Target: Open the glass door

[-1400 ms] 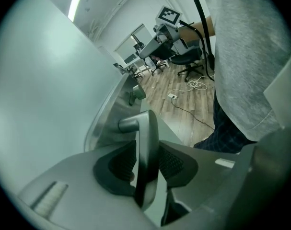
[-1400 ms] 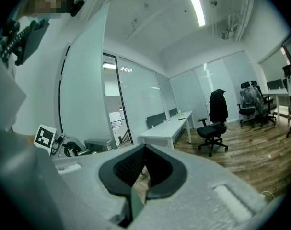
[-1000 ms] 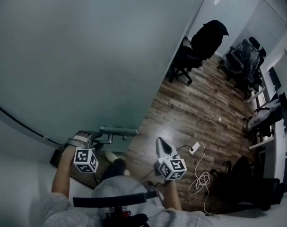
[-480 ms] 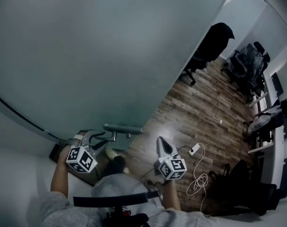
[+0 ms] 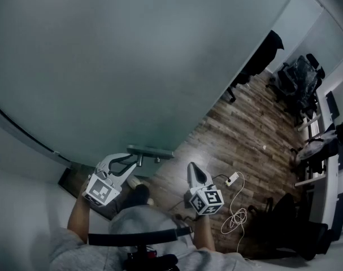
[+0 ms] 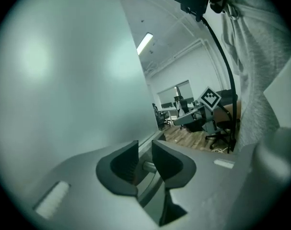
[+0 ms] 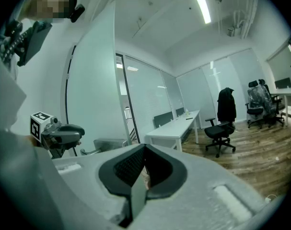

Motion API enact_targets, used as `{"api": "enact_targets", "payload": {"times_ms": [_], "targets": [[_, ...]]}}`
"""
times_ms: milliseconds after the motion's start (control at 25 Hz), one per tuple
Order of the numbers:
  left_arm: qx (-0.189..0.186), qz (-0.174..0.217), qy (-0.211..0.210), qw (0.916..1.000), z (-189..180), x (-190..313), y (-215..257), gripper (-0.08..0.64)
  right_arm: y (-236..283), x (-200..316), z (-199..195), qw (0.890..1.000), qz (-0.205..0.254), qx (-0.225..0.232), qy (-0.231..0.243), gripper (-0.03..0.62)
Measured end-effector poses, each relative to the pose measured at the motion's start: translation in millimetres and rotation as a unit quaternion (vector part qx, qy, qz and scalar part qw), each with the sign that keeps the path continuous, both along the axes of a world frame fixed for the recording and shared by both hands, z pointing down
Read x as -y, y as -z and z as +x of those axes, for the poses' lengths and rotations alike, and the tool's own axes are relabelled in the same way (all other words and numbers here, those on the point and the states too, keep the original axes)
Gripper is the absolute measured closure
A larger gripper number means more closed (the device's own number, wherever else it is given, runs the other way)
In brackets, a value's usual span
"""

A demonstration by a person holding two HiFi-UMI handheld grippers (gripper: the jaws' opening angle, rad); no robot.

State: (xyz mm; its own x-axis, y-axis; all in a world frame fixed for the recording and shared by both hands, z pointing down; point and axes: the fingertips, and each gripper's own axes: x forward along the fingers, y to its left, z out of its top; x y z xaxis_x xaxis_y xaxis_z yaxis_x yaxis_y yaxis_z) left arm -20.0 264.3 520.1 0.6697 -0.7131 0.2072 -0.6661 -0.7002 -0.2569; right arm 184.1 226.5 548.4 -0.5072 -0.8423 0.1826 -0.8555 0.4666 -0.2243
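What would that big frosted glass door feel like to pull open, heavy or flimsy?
Probably heavy and stiff: the glass door is a large single pane. It likely swings rather than flexes. Its metal handle looks smooth, so a grip might slip.

Tally of the doorway and the office beyond

One glass door with one door handle; two grippers, the left gripper and the right gripper, each bearing one marker cube; one white power strip trailing one white cable; one white desk; one ceiling light strip; at least three black office chairs, one draped with a black coat.
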Motion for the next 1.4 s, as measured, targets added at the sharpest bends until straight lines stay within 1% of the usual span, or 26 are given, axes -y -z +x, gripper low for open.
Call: {"api": "enact_targets", "payload": {"times_ms": [120, 240, 280, 400, 560, 840, 1000, 1120, 1280, 1400], "targets": [[-0.045, 0.004, 0.028, 0.9986, -6.8, 1.2, 9.8, 0.492, 5.0, -1.9, -1.9, 1.0, 0.004, 0.002, 0.001, 0.591], [-0.093, 0.004, 0.05, 0.9944, -10.5, 0.4, 21.2, 0.515, 10.2, -4.2, -1.1, 1.0, 0.009, 0.002, 0.0, 0.591], [-0.101, 0.006, 0.055, 0.9934, -11.1, -0.2, 25.0, 0.526, 12.4, -4.4, -0.9, 1.0, 0.01, 0.002, -0.001, 0.591], [-0.11, 0.013, 0.063, 0.9918, -12.0, -1.0, 36.4, 0.534, 20.8, -4.5, -0.2, 1.0, 0.018, 0.005, -0.004, 0.591], [-0.13, 0.014, 0.078, 0.9884, -16.6, -8.3, 40.2, 0.55, 28.8, -14.6, 4.0, 1.0, 0.029, 0.004, -0.009, 0.591], [-0.145, 0.015, 0.103, 0.984, -28.2, -22.2, 42.0, 0.555, 43.0, -32.6, 6.8, 0.998, 0.059, -0.031, -0.015, 0.591], [-0.146, 0.009, 0.109, 0.9833, -29.4, -29.9, 42.1, 0.555, 46.1, -39.2, 12.5, 0.998, 0.06, -0.029, -0.018, 0.591], [-0.146, 0.013, 0.112, 0.9828, -30.7, -31.1, 42.2, 0.556, 43.9, -42.3, 15.4, 0.998, 0.057, -0.025, -0.019, 0.591], [-0.142, 0.011, 0.112, 0.9834, -27.5, -30.3, 43.5, 0.557, 44.1, -43.5, 15.8, 0.998, 0.054, -0.018, -0.011, 0.591], [-0.135, 0.014, 0.108, 0.9848, -24.0, -30.4, 44.2, 0.556, 46.2, -44.1, 13.4, 0.998, 0.056, -0.023, -0.003, 0.591]]}}
